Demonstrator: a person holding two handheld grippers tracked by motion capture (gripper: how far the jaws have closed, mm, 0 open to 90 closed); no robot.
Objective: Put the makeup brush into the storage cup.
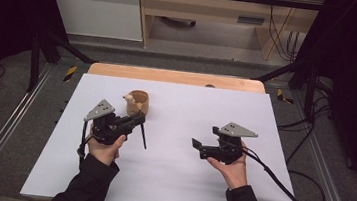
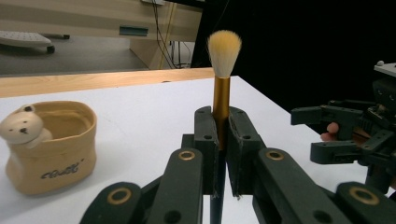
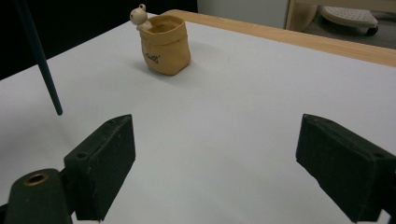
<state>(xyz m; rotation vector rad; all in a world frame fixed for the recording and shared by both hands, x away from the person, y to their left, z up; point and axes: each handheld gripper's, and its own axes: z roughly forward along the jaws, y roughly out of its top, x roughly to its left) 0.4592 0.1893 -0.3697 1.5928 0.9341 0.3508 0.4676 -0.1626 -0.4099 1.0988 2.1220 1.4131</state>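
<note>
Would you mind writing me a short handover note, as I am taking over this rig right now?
Left gripper: shut on the brush, gripping its gold collar, bristles up, dark handle hanging below, clear of the table.
Right gripper: open, nothing between the jaws, off to the right over the white table.
Pot: tan, with a bear figure on its rim, upright on the table just beyond the left gripper, nothing visible inside.
Done: brush is lifted.
Left: probably standing the brush in the pot, handle down, then letting go.
</note>
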